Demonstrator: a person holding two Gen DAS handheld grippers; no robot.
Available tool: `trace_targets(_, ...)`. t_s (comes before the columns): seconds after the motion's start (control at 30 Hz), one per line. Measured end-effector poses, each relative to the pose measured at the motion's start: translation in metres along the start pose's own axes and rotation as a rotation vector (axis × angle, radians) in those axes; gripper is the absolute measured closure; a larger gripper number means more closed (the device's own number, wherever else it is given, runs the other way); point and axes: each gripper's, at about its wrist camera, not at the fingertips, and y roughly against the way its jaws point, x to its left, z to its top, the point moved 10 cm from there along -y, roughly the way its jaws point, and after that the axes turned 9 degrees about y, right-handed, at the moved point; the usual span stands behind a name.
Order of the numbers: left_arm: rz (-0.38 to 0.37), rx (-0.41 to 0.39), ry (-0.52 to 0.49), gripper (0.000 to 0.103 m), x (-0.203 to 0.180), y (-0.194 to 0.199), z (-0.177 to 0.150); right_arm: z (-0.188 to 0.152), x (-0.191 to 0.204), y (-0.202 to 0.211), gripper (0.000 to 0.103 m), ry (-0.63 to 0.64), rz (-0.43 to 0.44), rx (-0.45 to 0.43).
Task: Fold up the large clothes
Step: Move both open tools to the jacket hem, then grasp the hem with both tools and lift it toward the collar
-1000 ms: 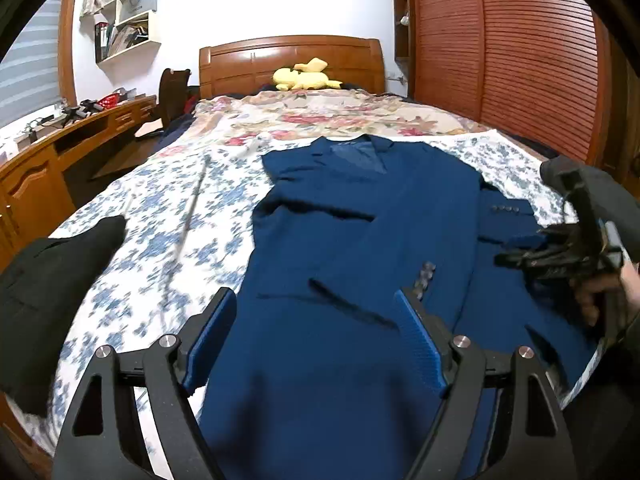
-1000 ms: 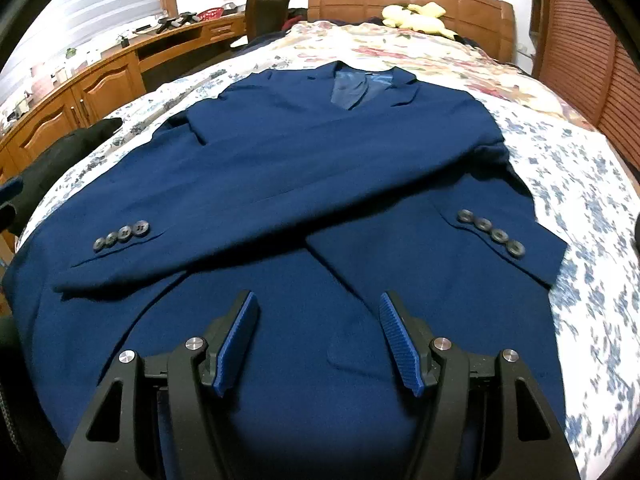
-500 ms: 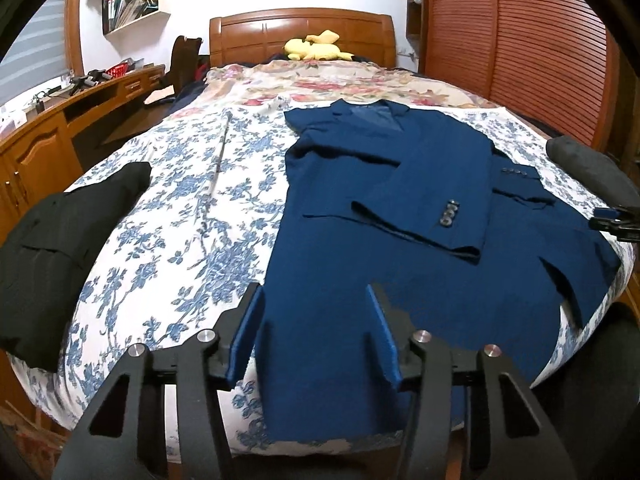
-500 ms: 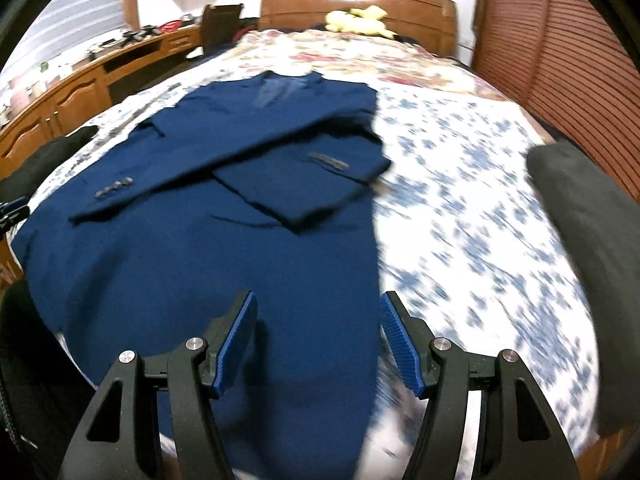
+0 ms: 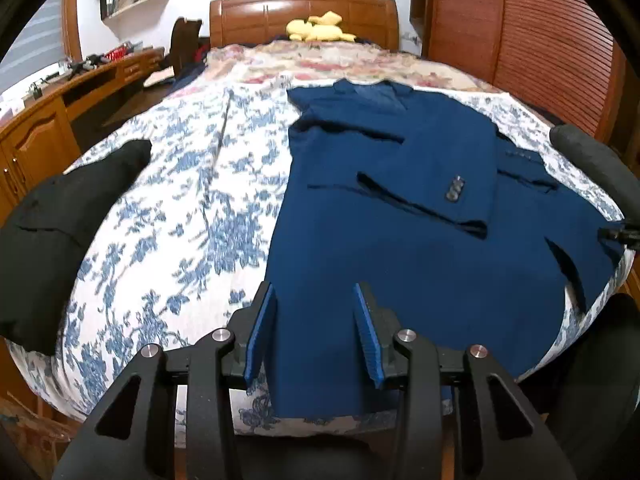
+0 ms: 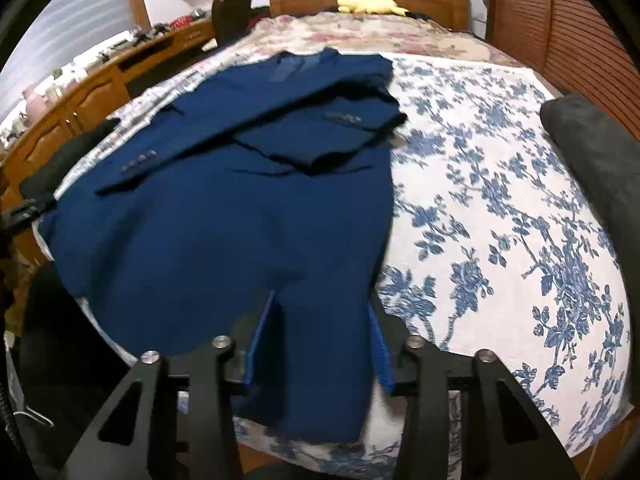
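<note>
Your left gripper (image 5: 316,334) sits over the jacket's near left hem corner; its jaws have just been closing to a narrow gap, with blue cloth showing between them, but you cannot tell whether the pads press on it yet. The blue suit jacket (image 5: 400,240) lies flat on the floral bedspread (image 5: 180,240), collar toward the headboard, both sleeves already crossed over the chest, hem hanging at the near edge of the bed. Expect it to be fairly heavy and soft: lined suiting that drapes and sags between two holds, though the shoulders and lapels should keep some stiffness. Take it by the two hem corners, biting through all layers, and lift evenly so the sleeves stay put. Your right gripper (image 6: 320,342) straddles the near right hem corner, jaws likewise just narrowed around cloth; contact cannot be told either.
</note>
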Motion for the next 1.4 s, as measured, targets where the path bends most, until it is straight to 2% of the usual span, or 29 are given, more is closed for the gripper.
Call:
trace_targets(0.17, 0.010, 0.029, -0.019, 0.061, 0.006, -0.002, -0.010, 0.002, 0.003, 0.005, 0.061, -0.014, 0.017, -0.032)
trace_targets(0.43, -0.023, 0.044, 0.021, 0.061, 0.019, 0.005, -0.023, -0.007, 0.003, -0.008, 0.061, -0.039, -0.012, 0.000)
trace_targets(0.73, -0.065, 0.037, 0.034, 0.061, 0.013, 0.009, -0.027, -0.007, 0.009, -0.010, 0.061, -0.029, -0.028, 0.011)
trace_targets(0.8, -0.066, 0.032, 0.022, 0.072, 0.009, 0.009, -0.028, -0.007, 0.009, -0.010, 0.061, -0.024, -0.030, 0.009)
trace_targets(0.83, -0.058, 0.030, 0.016, 0.080, 0.009, 0.009, -0.027, -0.007, 0.010, -0.009, 0.061, -0.020, -0.031, 0.008)
trace_targets(0.87, -0.061, 0.031, 0.015, 0.089, 0.008, 0.010, -0.026, -0.007, 0.010, -0.009, 0.071, -0.016, -0.030, 0.006)
trace_targets(0.9, -0.075, 0.028, 0.018, 0.092, 0.006, 0.012, -0.024, -0.006, 0.010, -0.007, 0.079, -0.015, -0.029, 0.002)
trace_targets(0.93, -0.080, 0.022, 0.017, 0.097, 0.004, 0.015, -0.021, -0.004, 0.009, -0.005, 0.093, -0.015, -0.027, -0.005)
trace_targets(0.97, -0.082, 0.011, 0.015, 0.098, 0.002, 0.019, -0.017, -0.002, 0.009, -0.003, 0.096, -0.021, -0.012, -0.013)
trace_targets(1.1, -0.112, -0.077, 0.010, 0.099, -0.013, 0.048, 0.012, 0.019, 0.011, 0.020, 0.098, -0.017, 0.023, -0.099)
trace_targets(1.27, -0.144, -0.226, -0.022, 0.099, -0.041, 0.102, 0.071, 0.062, 0.016, 0.069, 0.099, -0.004, 0.042, -0.232)
trace_targets(1.4, -0.164, -0.300, -0.066, 0.099, -0.063, 0.135, 0.112, 0.096, 0.023, 0.113, 0.099, 0.031, 0.022, -0.309)
